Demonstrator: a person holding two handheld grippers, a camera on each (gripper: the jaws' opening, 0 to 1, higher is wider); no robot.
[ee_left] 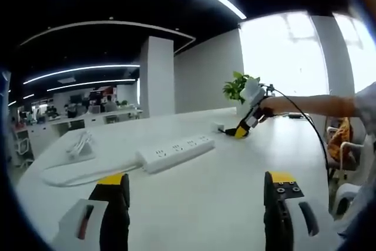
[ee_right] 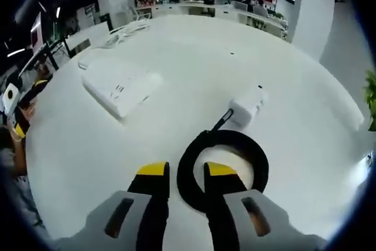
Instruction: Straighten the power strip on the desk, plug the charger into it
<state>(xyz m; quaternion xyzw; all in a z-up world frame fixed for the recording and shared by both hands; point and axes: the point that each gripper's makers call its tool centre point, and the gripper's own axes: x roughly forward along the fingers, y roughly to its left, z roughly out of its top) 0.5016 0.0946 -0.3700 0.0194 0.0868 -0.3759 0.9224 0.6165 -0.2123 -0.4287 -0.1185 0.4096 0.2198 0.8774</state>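
Two tools work over one wide white desk (ee_left: pixel 235 192), the largest thing in sight and mostly bare. On it, ahead of the left tool (ee_left: pixel 197 195) and a little to its left, lies the white power strip (ee_left: pixel 175 152), its long axis running slantwise across that tool's line of sight and its white cord (ee_left: pixel 70 177) trailing off farther left. The left tool hangs above the desk with its jaws set wide apart and nothing between them, and it looks the nearer of the two to the strip. Beyond the strip, the right tool (ee_left: pixel 242 131) is down at the desk by the charger. In the right gripper view, the right tool (ee_right: pixel 180 171) has its jaws drawn close around the near edge of a black cable coil (ee_right: pixel 258 163); whether they actually pinch it I cannot tell. Just past the coil sits the white charger (ee_right: pixel 247 109), and the strip lies well off to this tool's left, with open desk between. A small white stand (ee_left: pixel 81 145) and a green plant (ee_left: pixel 237 86) sit clear of the path.
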